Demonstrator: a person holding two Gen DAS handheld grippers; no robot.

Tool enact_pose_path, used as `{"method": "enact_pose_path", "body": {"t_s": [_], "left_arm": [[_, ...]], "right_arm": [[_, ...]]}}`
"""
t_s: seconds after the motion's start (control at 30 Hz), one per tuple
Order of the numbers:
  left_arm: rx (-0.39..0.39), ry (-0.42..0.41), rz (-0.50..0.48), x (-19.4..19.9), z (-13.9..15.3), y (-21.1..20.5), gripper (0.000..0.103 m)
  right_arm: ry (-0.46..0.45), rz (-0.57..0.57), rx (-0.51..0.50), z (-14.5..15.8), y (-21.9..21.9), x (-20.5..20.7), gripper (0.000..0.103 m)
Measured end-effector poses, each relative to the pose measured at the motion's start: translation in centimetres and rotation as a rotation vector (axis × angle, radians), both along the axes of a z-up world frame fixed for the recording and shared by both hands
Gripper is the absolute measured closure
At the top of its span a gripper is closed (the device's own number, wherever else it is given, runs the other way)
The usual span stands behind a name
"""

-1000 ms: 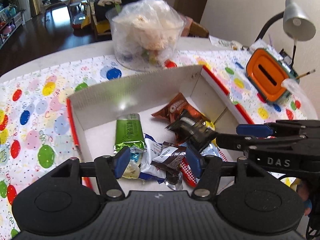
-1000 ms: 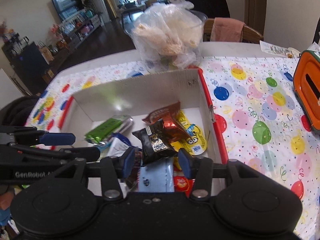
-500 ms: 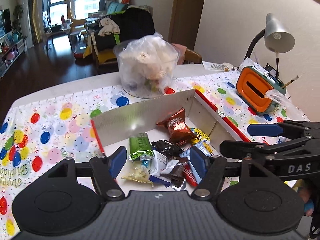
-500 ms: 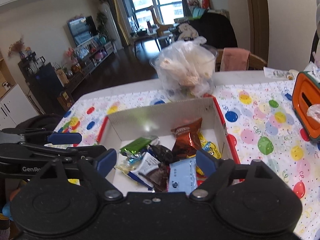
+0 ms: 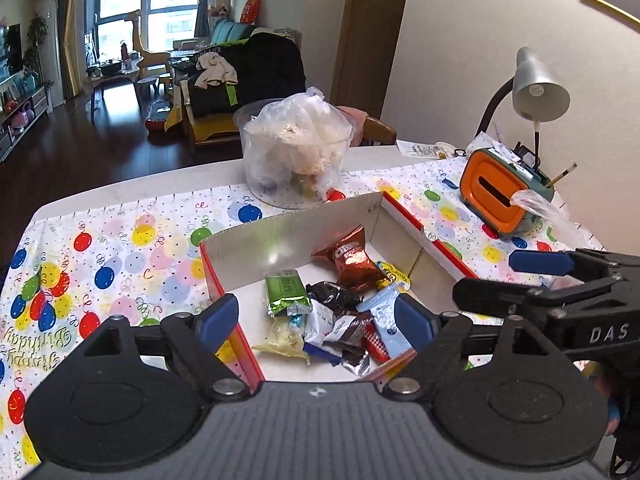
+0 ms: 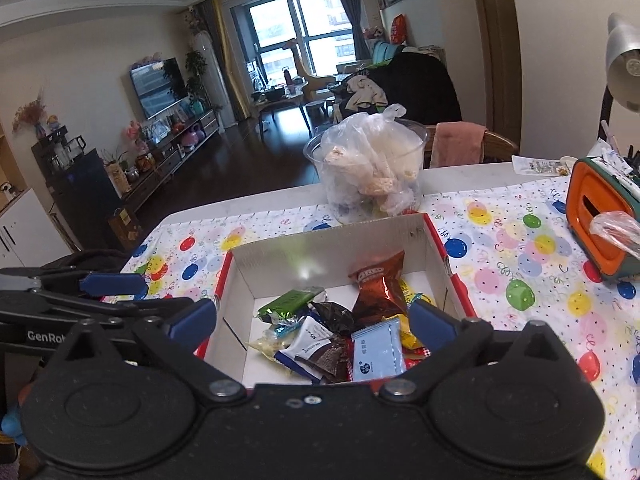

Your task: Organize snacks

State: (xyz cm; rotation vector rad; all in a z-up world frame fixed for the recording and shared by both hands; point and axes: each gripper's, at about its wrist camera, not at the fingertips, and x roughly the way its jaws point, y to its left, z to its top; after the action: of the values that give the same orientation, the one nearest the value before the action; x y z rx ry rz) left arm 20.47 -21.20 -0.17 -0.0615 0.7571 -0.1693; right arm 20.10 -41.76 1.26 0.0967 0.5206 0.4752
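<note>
Snacks gathered in the red box on the bench

The bench (image 5: 120, 184) is covered by a balloon cloth, and the red box (image 5: 288, 232) is placed on it. The snacks (image 5: 332, 308) are piled inside the box. The left gripper (image 5: 316, 322) and right gripper (image 6: 312, 320) have just been opening; their fingers are released, nothing grasped.

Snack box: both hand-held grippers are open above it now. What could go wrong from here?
1. The wrappers overlap in one pile, so closing on the light blue packet may drag the dark brown wrapper along with it.
2. The box is light cardboard with upright walls; a finger catching the red rim could shift or tip it.
3. The left hand-held gripper and right hand-held gripper sit close together and could collide.
</note>
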Motion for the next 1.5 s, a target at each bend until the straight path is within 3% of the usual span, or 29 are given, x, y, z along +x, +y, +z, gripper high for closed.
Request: {"method": "enact_pose_path", "body": {"t_s": [0.1, 0.17, 0.4, 0.8, 1.5], "left_arm": [[-0.003, -0.004, -0.002, -0.6, 0.0, 0.2, 0.004], [-0.013, -0.004, 0.009, -1.0, 0.0, 0.4, 0.004], [-0.03, -0.014, 0.047, -2.0, 0.2, 0.5, 0.003], [-0.031, -0.005, 0.089, -3.0, -0.3, 0.6, 0.004], [-0.027, 0.007, 0.134, -2.8, -0.6, 1.1, 0.004]], "right_arm": [[-0.006, -0.009, 0.008, 0.1, 0.0, -0.5, 0.0], [-0.016, -0.018, 0.006, 0.0, 0.0, -0.9, 0.0], [-0.065, -0.051, 0.021, 0.0, -0.2, -2.9, 0.0], [-0.021, -0.11, 0.048, -1.1, -0.1, -3.7, 0.0], [-0.018, -0.103, 0.042, -1.3, 0.3, -3.2, 0.0]]}}
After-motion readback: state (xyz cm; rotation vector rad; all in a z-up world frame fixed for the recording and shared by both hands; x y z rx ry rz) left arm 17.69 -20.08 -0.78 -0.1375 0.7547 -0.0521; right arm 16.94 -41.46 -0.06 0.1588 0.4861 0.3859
